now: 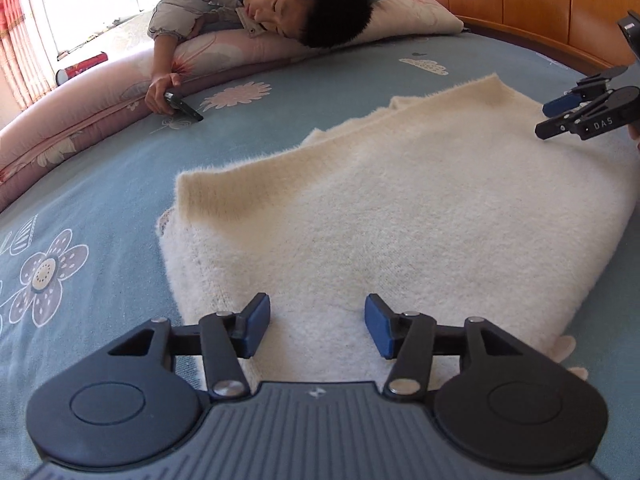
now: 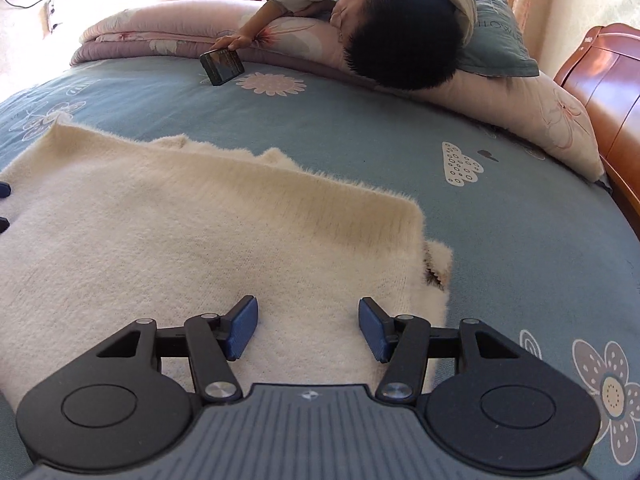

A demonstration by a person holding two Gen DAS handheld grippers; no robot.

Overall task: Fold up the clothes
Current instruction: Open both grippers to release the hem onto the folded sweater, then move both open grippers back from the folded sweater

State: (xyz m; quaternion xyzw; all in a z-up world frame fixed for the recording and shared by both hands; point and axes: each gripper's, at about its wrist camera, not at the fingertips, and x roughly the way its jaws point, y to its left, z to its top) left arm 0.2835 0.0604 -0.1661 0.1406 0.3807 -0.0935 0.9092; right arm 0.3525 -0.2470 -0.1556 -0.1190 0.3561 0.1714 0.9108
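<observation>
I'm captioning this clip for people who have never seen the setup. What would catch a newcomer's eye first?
Probably the fluffy cream sweater, lying folded in the middle of the blue flowered bedsheet. Both the left gripper and the right gripper hover just above its near edge, jaws apart and empty. At the far side, a person lies on a pink quilt, a phone in hand.

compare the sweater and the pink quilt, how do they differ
The sweater is plain cream and fuzzy; the quilt is pink with a flower print. The sweater lies flat in the middle of the bed; the quilt is bunched in a thick roll along the far edge, under a person's arm. Both rest on the blue sheet.
</observation>
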